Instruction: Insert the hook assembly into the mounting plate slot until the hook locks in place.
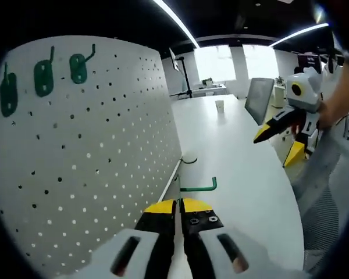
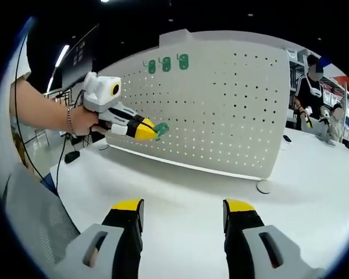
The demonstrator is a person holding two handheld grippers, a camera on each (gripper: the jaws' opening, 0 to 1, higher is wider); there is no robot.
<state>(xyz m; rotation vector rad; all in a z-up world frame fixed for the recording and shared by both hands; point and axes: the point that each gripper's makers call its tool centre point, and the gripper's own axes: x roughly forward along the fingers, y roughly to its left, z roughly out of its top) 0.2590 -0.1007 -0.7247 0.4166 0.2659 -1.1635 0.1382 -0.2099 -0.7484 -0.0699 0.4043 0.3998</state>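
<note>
Yellow-tipped jaws of the left gripper rise from the bottom centre of the left gripper view, pressed together on the shaft of a green hook, whose bent end juts to the right just above the tips. Left of them a white pegboard fills the left half of the frame, standing upright on a white table. Three green hooks hang in a row at its upper left. A small dark ring lies on the table near the board's foot, and a cup stands farther back, upper centre. At the right edge the right gripper hangs in the air, held by a hand, its two yellow tips spread apart. In the right gripper view, the right gripper shows its own jaws at the bottom, wide apart with bare table between them. The pegboard spans the middle of the frame, the three hooks at its upper left. At centre left a hand holds the left gripper, its tips closed on the green hook, which sits at or just in front of the board's face; I cannot tell whether it touches. A person stands at the upper right, beyond the board.
</note>
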